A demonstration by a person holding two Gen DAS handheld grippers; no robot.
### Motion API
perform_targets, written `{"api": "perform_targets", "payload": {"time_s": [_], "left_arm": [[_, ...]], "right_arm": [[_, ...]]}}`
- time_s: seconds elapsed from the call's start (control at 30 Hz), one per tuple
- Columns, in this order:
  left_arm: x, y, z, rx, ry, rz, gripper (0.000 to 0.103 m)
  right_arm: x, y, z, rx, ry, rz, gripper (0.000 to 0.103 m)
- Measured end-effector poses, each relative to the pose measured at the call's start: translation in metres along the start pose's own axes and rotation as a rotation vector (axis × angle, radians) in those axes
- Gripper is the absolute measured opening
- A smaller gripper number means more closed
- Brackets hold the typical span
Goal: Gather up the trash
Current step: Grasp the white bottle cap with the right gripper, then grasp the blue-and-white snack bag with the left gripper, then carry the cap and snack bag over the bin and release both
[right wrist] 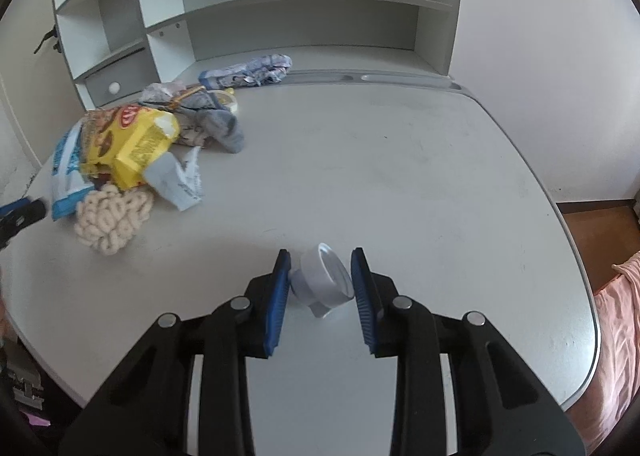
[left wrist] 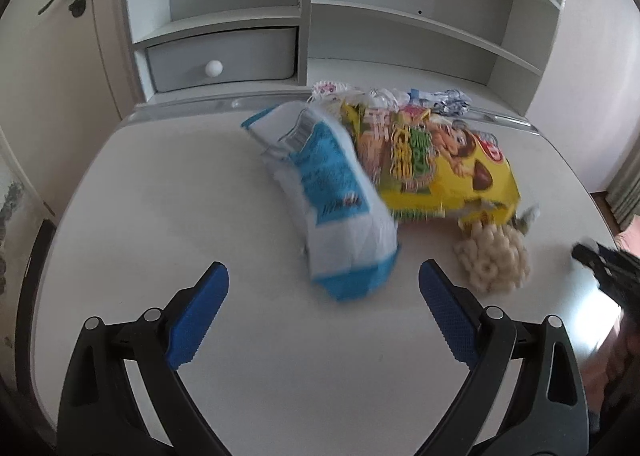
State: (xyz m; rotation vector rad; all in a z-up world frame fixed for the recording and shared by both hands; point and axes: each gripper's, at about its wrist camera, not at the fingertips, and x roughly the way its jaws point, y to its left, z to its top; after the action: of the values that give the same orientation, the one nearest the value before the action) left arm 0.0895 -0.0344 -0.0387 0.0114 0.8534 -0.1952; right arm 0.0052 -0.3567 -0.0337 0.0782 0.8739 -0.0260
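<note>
A pile of trash lies on the white desk (left wrist: 180,195): a blue-and-white bag (left wrist: 336,191), a yellow snack bag (left wrist: 448,171), a beige knitted piece (left wrist: 492,260) and crumpled wrappers (left wrist: 448,101) behind. My left gripper (left wrist: 324,276) is open and empty, just in front of the blue-and-white bag. In the right wrist view my right gripper (right wrist: 320,260) is shut on a small white crushed cup (right wrist: 324,280), held just above the desk (right wrist: 400,159). The pile shows at the left there, with the yellow bag (right wrist: 132,143) and knitted piece (right wrist: 112,219).
A white shelf unit (left wrist: 400,15) with a drawer (left wrist: 220,59) stands at the desk's back. A door (left wrist: 52,35) is at the left. A pink cloth (right wrist: 620,320) lies beyond the desk's right edge. A torn white paper (right wrist: 180,179) lies beside the pile.
</note>
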Motion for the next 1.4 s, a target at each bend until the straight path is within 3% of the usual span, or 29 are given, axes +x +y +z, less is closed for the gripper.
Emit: {"api": "perform_targets", "payload": {"time_s": [0.3, 0.33, 0.37, 0.43, 0.63, 0.77, 0.87, 1.07, 1.2, 1.4], "left_arm": [[0.039, 0.003, 0.015, -0.064, 0.053, 0.023, 0.089], [0.037, 0.004, 0.014, -0.069, 0.046, 0.015, 0.073], [0.036, 0.005, 0.013, -0.071, 0.041, 0.005, 0.048], [0.030, 0.008, 0.013, -0.077, 0.042, 0.010, 0.041], [-0.011, 0.013, 0.008, -0.037, -0.028, 0.058, 0.039], [-0.036, -0.008, 0.008, 0.028, -0.071, 0.045, 0.039], [-0.051, -0.048, 0.010, 0.106, -0.104, -0.020, 0.039], [-0.061, -0.164, 0.002, 0.291, -0.117, -0.259, 0.039], [-0.063, -0.265, -0.028, 0.462, -0.086, -0.463, 0.039], [-0.056, -0.389, -0.091, 0.657, 0.009, -0.679, 0.039]], "right_arm": [[-0.019, 0.003, -0.006, 0.007, -0.019, 0.025, 0.031], [-0.019, 0.002, -0.007, 0.010, -0.019, 0.024, 0.031], [-0.020, 0.001, -0.009, 0.012, -0.018, 0.025, 0.031], [-0.023, -0.001, -0.011, 0.014, -0.015, 0.025, 0.031], [-0.035, -0.013, -0.016, 0.038, -0.039, 0.019, 0.031], [-0.046, -0.030, -0.020, 0.079, -0.051, 0.005, 0.031], [-0.056, -0.052, -0.025, 0.129, -0.064, -0.031, 0.031], [-0.090, -0.121, -0.057, 0.275, -0.087, -0.163, 0.031], [-0.119, -0.182, -0.101, 0.418, -0.081, -0.283, 0.031], [-0.147, -0.263, -0.176, 0.623, -0.025, -0.421, 0.031]]}}
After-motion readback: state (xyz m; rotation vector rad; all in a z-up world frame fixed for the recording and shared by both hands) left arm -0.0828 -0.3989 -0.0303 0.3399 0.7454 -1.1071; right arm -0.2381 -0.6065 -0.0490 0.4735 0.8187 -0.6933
